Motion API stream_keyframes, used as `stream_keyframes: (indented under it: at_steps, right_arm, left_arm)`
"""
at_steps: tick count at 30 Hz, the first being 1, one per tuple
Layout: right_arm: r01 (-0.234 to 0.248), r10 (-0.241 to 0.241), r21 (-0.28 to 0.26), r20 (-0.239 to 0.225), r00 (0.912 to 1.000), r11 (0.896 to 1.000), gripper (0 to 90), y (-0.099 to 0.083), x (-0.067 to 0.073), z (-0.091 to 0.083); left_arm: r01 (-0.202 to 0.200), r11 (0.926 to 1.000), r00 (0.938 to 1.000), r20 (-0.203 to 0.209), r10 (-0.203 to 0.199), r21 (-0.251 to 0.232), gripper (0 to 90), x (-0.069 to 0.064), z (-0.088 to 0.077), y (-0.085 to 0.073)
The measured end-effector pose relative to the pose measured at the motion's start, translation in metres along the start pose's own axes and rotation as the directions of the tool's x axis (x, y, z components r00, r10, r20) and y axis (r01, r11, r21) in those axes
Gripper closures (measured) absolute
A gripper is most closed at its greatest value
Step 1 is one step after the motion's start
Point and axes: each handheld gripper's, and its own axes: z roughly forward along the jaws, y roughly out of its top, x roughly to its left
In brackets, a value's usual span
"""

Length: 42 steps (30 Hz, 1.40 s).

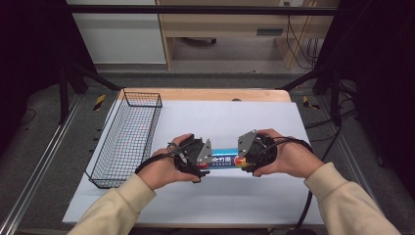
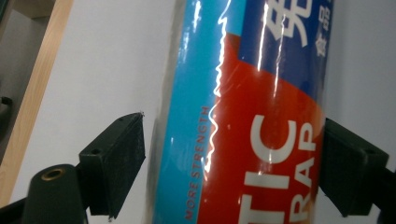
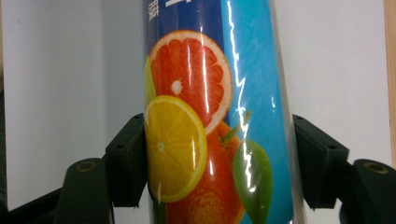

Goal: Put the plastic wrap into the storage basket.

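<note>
White table covering (image 1: 235, 117) lies under us; our right gripper (image 1: 246, 157) clenches the plastic wrap roll (image 1: 224, 160) at its fruit end, while our left gripper (image 1: 198, 159) straddles the other end, one pad (image 2: 116, 154) apart.

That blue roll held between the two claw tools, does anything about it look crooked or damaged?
Nothing looks damaged. The plastic wrap roll has its glossy film intact. One oddity: the right gripper clamps its fruit-printed end on both sides, while the left gripper touches one side only, with a gap at its other pad.
</note>
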Motion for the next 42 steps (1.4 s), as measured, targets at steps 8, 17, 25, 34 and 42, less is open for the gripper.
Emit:
stream_keyframes:
  at_steps: [8,17,25,34,42]
  right_arm:
    - [-0.001,0.001,-0.012,-0.007,1.0000,1.000,31.1,0.003,-0.001,0.001]
    - [0.005,-0.005,-0.007,-0.017,0.9998,1.000,30.5,0.001,0.000,0.008]
    - [-0.005,0.004,0.020,0.032,0.9995,1.000,11.1,-0.006,0.006,0.020]
    - [-0.126,0.136,-0.065,0.205,0.9692,0.990,5.6,-0.043,0.010,-0.008]
    - [-0.319,0.340,-0.118,0.316,0.8860,0.940,9.2,-0.080,0.016,-0.009]
  left_arm:
    - [-0.051,0.9950,0.9987,0.001,0.051,0.086,27.6,0.000,0.004,0.004]
    - [-0.036,0.9969,0.9993,-0.005,0.036,0.070,30.0,-0.007,0.007,0.000]
    - [0.000,0.9964,1.0000,-0.003,0.000,0.085,30.5,-0.013,0.014,-0.007]
    - [0.060,0.9955,0.9979,-0.029,-0.058,0.073,30.6,-0.008,0.013,-0.019]
    - [0.102,0.9930,0.9932,-0.062,-0.099,0.059,30.6,-0.004,-0.001,-0.025]
